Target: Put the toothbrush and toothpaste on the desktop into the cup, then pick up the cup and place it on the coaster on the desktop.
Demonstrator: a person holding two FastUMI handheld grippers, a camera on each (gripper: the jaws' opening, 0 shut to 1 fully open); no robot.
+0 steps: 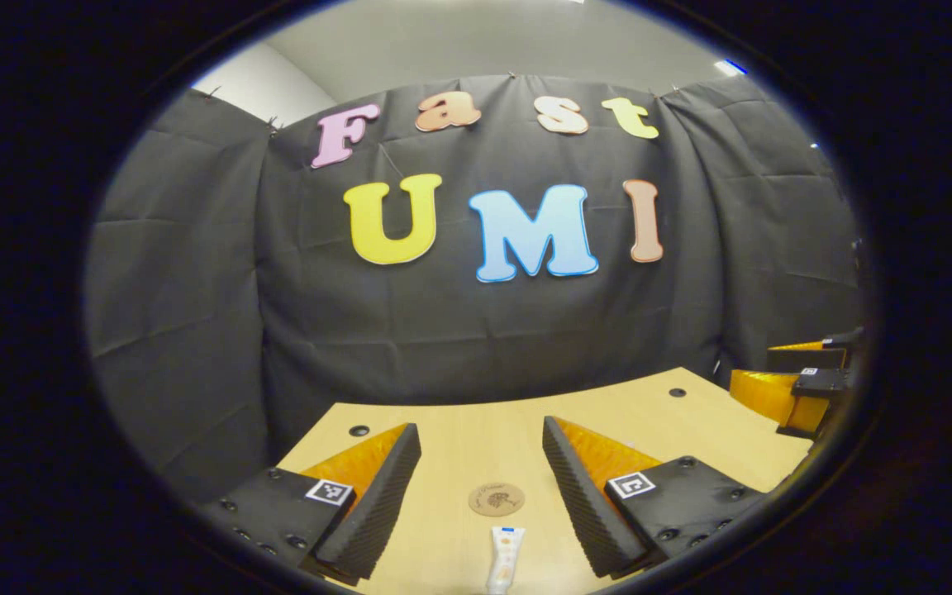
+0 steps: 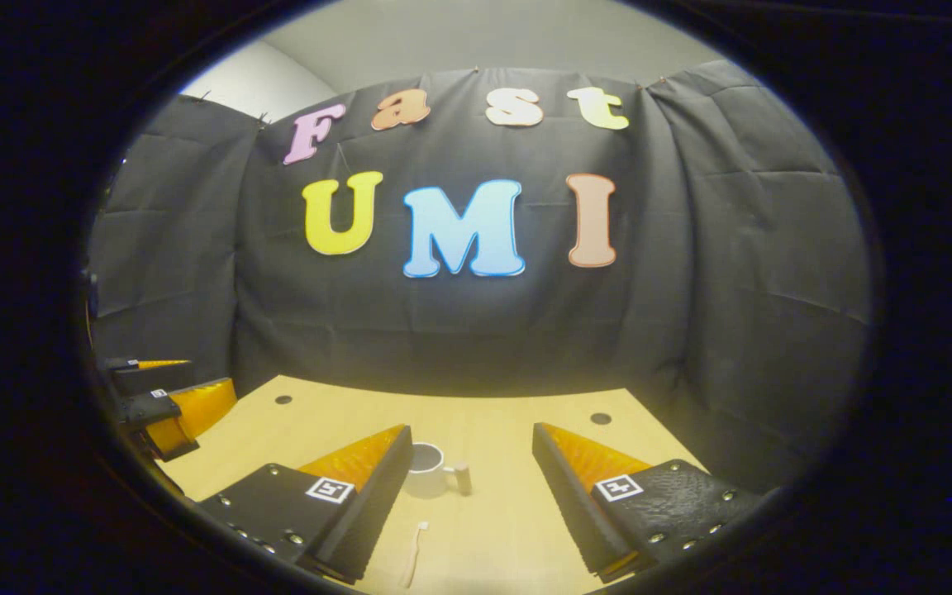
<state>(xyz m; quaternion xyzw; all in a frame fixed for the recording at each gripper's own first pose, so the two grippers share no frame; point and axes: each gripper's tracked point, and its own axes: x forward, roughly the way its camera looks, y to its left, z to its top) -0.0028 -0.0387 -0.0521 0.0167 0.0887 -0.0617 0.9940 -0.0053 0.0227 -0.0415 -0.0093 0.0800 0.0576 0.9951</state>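
In the left gripper view, a white toothpaste tube (image 1: 505, 560) lies on the wooden desktop (image 1: 476, 421), pointing away from me, with a round brown coaster (image 1: 496, 499) just beyond it. My left gripper (image 1: 482, 438) hangs open above both, nothing between its fingers. In the right gripper view, a grey cup (image 2: 428, 464) with a wooden handle stands upright on the desktop (image 2: 492, 421), partly behind my left finger. A pale toothbrush (image 2: 415, 552) lies nearer to me. My right gripper (image 2: 472, 438) is open and holds nothing.
Each view shows the other gripper at its side edge: the right one (image 1: 806, 384) at the far right, the left one (image 2: 164, 401) at the far left. Small dark holes (image 1: 677, 392) mark the desktop's back corners. Black cloth walls close the booth behind and beside.
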